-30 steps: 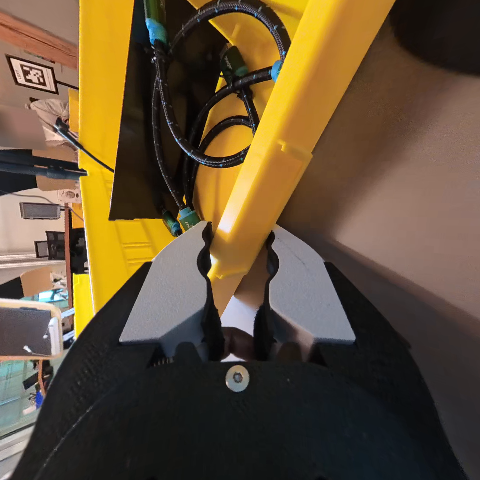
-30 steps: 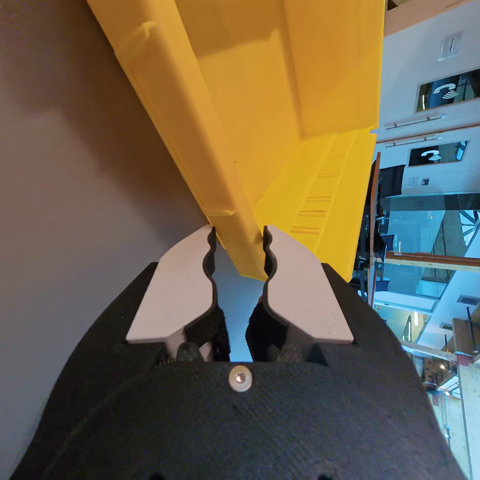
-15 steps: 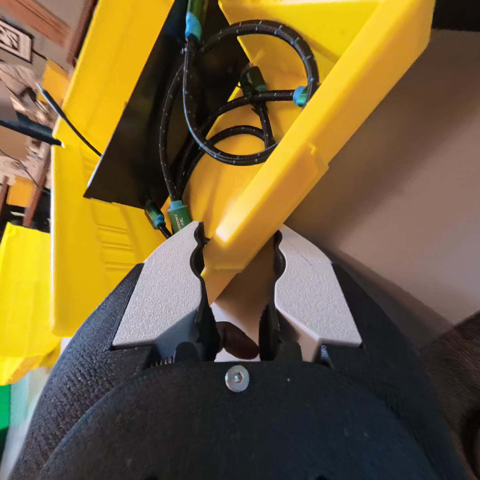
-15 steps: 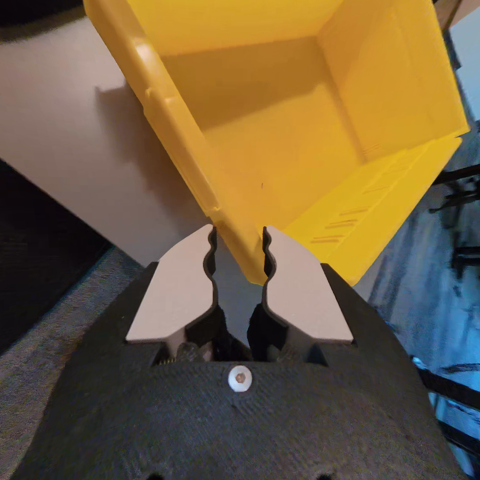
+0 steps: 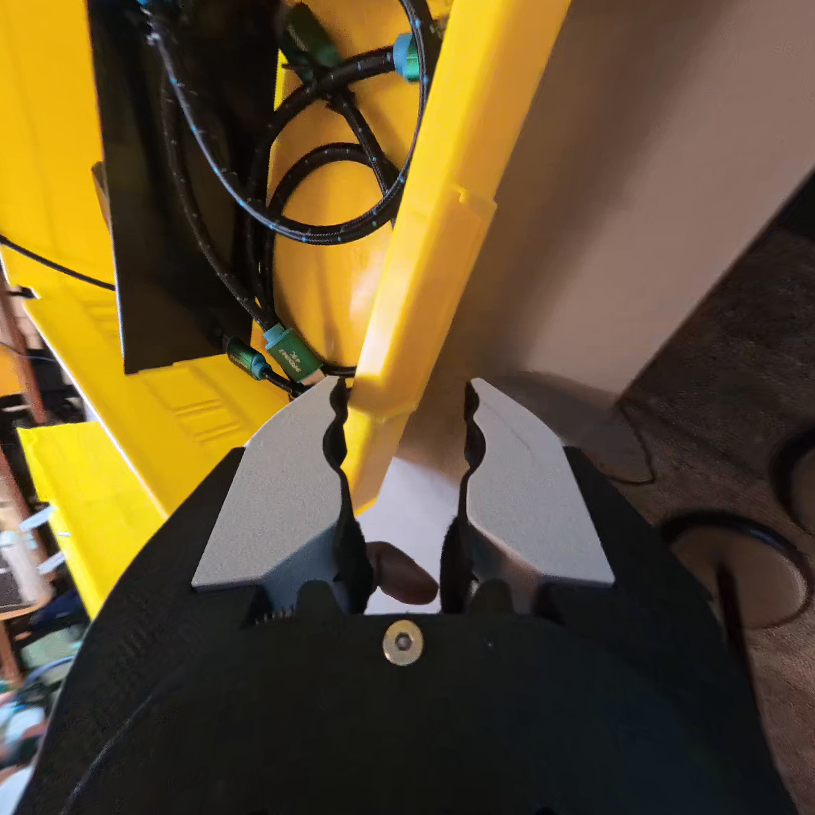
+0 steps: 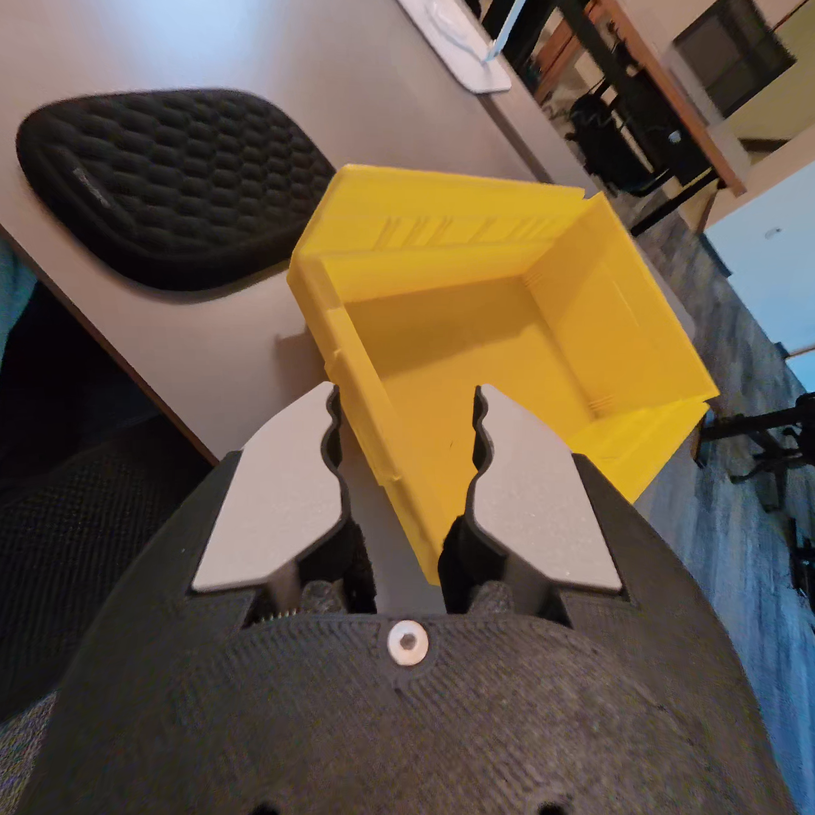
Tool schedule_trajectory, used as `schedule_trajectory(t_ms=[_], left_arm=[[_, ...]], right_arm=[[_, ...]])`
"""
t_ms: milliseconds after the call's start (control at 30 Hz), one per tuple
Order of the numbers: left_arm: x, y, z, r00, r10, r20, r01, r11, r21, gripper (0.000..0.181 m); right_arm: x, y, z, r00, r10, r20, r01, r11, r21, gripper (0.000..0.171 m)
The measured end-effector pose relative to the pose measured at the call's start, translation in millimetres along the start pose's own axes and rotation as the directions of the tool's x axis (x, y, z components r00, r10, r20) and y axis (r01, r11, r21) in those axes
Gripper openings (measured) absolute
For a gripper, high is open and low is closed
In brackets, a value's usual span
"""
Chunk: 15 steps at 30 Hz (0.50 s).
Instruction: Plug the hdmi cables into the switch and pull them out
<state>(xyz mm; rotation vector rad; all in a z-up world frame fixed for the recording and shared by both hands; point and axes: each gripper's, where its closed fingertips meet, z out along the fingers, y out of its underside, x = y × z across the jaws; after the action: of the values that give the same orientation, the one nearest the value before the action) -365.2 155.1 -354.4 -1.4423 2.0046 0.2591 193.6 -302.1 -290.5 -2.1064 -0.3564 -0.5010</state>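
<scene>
The braided black HDMI cables with green plugs lay coiled beside the black switch inside your left yellow bin. Your left gripper stood spread around that bin's rim. Your right gripper gaped over an empty yellow bin on the beige table, near a black cushion.

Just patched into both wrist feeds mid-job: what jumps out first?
Bright yellow bins dominate. In the left wrist view, one yellow bin holds coiled black braided HDMI cables with green plugs beside a flat black switch; the open left gripper straddles its rim. In the right wrist view, an empty yellow bin sits ahead of the open right gripper, with a black mesh cushion on the table behind.
</scene>
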Motion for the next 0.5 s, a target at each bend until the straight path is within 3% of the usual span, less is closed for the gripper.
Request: schedule_trajectory(t_ms=[67,133,233,300,367,433,500], left_arm=[[0.4,-12.2,-20.4,0.995,-0.093,-0.024,0.095,0.989,0.114,0.051],[-11.6,-46.3,-47.0,0.981,-0.195,-0.016,0.186,0.903,0.388,0.055],[-64.9,-92.7,-98.2,0.885,-0.463,-0.044,0.332,0.562,0.758,0.055],[-104.9,-100.1,-108.4,0.729,-0.655,-0.197,0.507,0.325,0.798,0.062],[-134.8,-103.4,-100.1,0.595,-0.742,-0.309,0.623,0.182,0.761,0.066],[-161.9,-99.7,-79.2,0.507,-0.808,-0.299,0.687,0.170,0.706,0.066],[-176.9,-101.8,-51.4,0.490,-0.824,-0.286,0.762,0.246,0.599,0.066]], right_arm=[[0.6,-6.7,-2.0,1.000,-0.007,-0.011,0.007,0.999,0.046,0.057],[1.1,-10.3,-2.7,1.000,-0.018,-0.020,0.019,0.998,0.063,0.057],[4.6,-14.0,-2.9,0.999,-0.032,-0.042,0.034,0.997,0.063,0.057],[6.8,-17.9,-2.6,0.997,-0.044,-0.060,0.048,0.996,0.072,0.057],[7.0,-19.7,-1.9,0.996,-0.057,-0.066,0.062,0.996,0.071,0.057],[8.1,-19.7,-1.6,0.995,-0.066,-0.077,0.071,0.996,0.059,0.057],[10.3,-20.1,-1.8,0.993,-0.073,-0.095,0.078,0.996,0.050,0.057]])
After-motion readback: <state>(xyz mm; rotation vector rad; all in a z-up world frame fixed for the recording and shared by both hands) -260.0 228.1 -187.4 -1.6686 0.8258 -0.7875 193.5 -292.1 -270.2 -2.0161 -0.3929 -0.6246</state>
